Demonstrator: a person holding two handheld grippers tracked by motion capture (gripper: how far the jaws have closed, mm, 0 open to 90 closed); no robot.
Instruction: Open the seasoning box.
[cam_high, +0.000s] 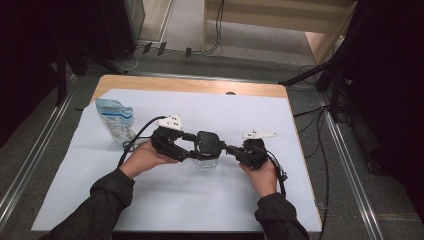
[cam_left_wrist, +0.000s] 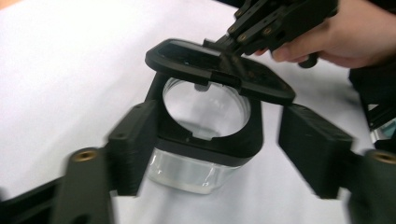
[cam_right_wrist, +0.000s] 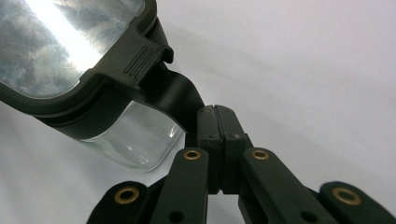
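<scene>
lifting lid (cam_left_wrist: 219, 67) off jar (cam_left_wrist: 196, 154)

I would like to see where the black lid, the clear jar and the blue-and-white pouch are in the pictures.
black lid (cam_left_wrist: 219, 70), left gripper view, on its raised top panel.
clear jar (cam_left_wrist: 187, 175), left gripper view, on its transparent lower wall.
blue-and-white pouch (cam_high: 116, 120), high view, on the printed front face.

Table (cam_high: 190, 86), white sheet (cam_high: 190, 200), jar (cam_high: 207, 161), pouch (cam_high: 116, 120)

A wooden table (cam_high: 190, 86) with a white sheet (cam_high: 200, 200) stands on a grey floor (cam_high: 345, 165). At 12 o'clock, a pale wooden bench (cam_high: 280, 22); cables (cam_high: 320, 145) at 3 o'clock.
</scene>
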